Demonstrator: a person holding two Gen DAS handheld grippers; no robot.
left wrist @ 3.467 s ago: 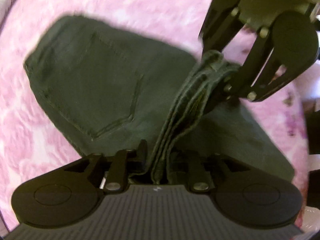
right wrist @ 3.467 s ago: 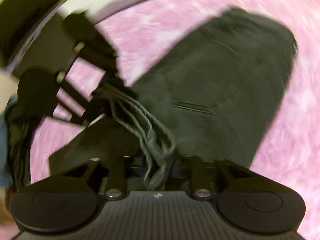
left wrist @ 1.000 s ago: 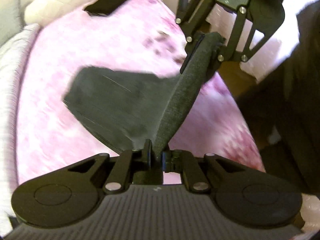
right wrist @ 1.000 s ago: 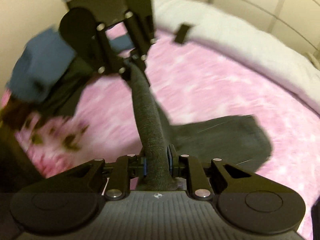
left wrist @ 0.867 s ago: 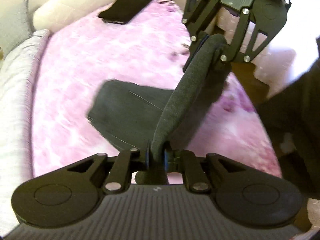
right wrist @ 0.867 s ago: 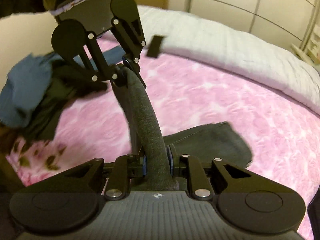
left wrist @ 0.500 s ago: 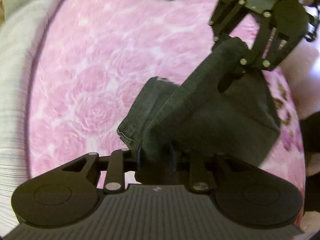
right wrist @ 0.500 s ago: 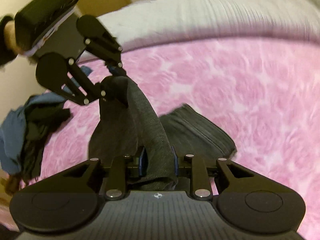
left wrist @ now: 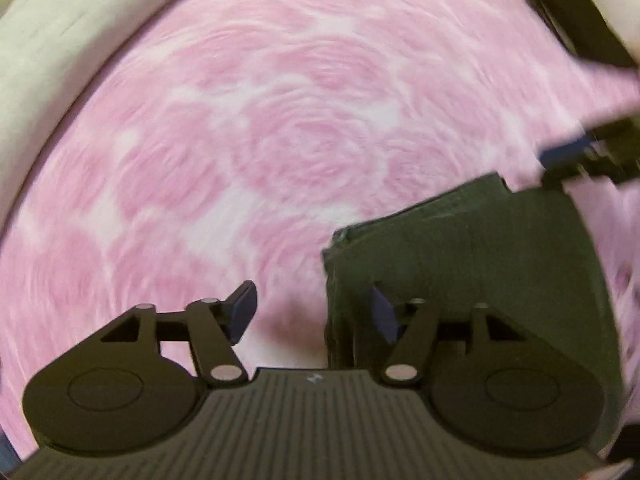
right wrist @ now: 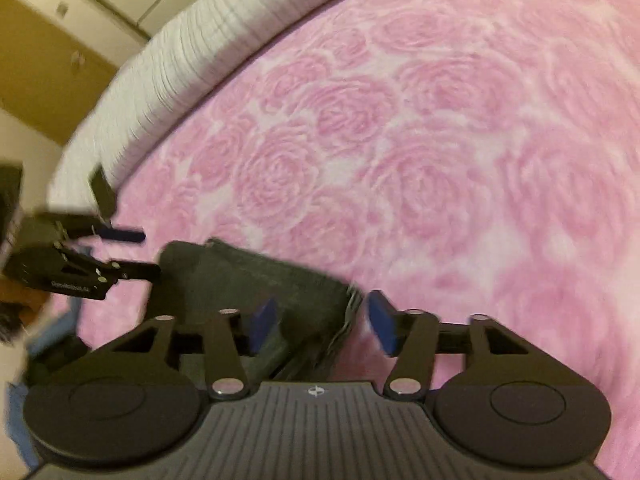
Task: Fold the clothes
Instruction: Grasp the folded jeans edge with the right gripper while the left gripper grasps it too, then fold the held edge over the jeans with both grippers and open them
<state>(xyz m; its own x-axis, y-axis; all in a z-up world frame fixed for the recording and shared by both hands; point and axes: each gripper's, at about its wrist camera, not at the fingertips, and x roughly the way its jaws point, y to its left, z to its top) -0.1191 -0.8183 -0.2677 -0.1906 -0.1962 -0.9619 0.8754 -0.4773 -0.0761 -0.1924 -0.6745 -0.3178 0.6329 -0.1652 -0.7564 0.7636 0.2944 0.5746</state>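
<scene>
Folded jeans (left wrist: 472,248) on pink bedspread (left wrist: 280,120)

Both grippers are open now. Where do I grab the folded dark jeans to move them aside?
Probably the stacked edge of the folded jeans near the right gripper, coming in low along the pink blanket. The layers lie bundled there, so one pinch catches them all. The left gripper could pinch the opposite edge.

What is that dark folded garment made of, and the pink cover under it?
The folded garment looks like dark denim or a similar heavy woven cotton, matte, with stacked stitched edges at its corner; blur leaves that open. The pink cover looks like plush fleece: soft, fuzzy, with a raised rose pattern.
</scene>
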